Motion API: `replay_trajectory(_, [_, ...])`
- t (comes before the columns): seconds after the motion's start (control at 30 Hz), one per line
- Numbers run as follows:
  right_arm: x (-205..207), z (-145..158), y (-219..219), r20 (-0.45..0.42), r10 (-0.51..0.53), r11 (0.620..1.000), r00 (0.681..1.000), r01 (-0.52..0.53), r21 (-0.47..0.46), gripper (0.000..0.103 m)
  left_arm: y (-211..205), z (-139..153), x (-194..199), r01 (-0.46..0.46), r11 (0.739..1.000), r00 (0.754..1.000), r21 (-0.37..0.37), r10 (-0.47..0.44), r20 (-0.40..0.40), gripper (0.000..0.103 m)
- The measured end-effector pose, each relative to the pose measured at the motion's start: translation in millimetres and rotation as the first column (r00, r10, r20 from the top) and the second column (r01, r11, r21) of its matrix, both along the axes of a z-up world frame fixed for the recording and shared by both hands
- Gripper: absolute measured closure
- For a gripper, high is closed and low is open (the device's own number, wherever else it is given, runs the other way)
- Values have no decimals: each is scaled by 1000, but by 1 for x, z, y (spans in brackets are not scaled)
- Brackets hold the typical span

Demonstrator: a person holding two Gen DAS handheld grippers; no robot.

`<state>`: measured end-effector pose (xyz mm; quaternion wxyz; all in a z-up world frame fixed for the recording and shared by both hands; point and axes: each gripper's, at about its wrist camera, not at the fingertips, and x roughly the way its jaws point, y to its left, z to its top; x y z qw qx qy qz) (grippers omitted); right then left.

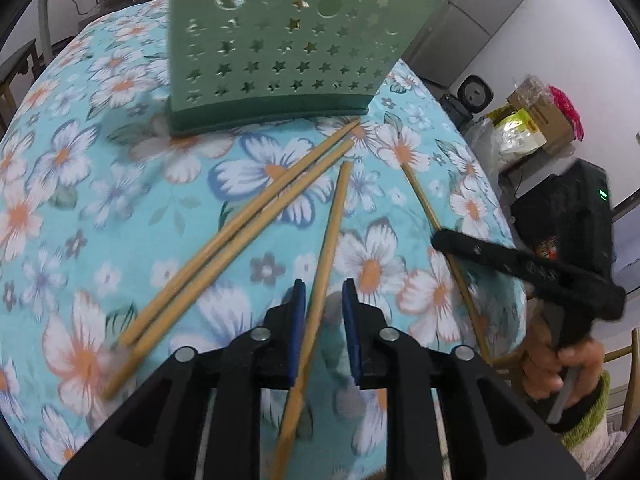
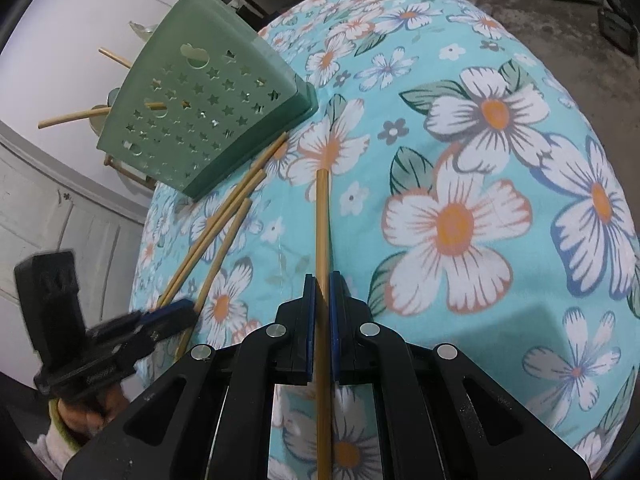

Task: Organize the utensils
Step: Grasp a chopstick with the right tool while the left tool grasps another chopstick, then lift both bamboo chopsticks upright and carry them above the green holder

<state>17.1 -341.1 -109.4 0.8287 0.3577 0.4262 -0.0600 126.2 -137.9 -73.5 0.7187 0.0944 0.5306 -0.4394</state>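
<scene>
We see a tabletop (image 1: 120, 184) under a turquoise floral cloth, with a grey cabinet (image 1: 472, 12) and cardboard boxes (image 1: 540, 116) beyond. A green star-punched utensil holder (image 1: 280, 40) stands at the far side; two chopsticks (image 1: 240, 236) lie side by side just before it. Left gripper (image 1: 322, 300): jaws apart, a chopstick (image 1: 328, 240) loose between. Right gripper (image 2: 322, 292): clamped on a chopstick (image 2: 321, 220).

No text, label, brand or number is legible in either view. The printing on the cardboard boxes (image 1: 536, 120) beside the table is too blurred and small to read.
</scene>
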Motion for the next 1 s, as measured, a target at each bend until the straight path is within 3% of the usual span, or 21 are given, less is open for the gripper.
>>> replay_trajectory(0.17, [8,2,-6,0,45,999,999,-45,29,88,-32,-3,14,25,999,999,48,-26,20,83])
replay_trajectory(0.3, [22,6,-8,0,58,998,998,-58,0,82,-57,-2,21,40,996,997,82,-46,62,83])
replay_trajectory(0.43, [39,6,-14,2,47,999,999,-47,-26,83,-77,-3,25,47,993,992,113,-59,108,83])
replay_trajectory(0.67, [51,3,-13,-10,13,997,1000,-14,-69,98,-88,-3,21,50,989,983,141,-73,167,83])
replay_trajectory(0.73, [48,5,-14,-2,3,999,1000,-3,-49,98,-90,-2,20,40,989,982,146,-66,176,93])
replay_trajectory(0.87, [38,21,-14,31,-5,998,1000,7,-59,98,-80,3,23,27,994,989,109,-42,139,97])
replay_trajectory(1.0, [26,44,-18,83,-13,997,996,19,-77,98,-59,26,25,9,999,990,38,-14,140,97])
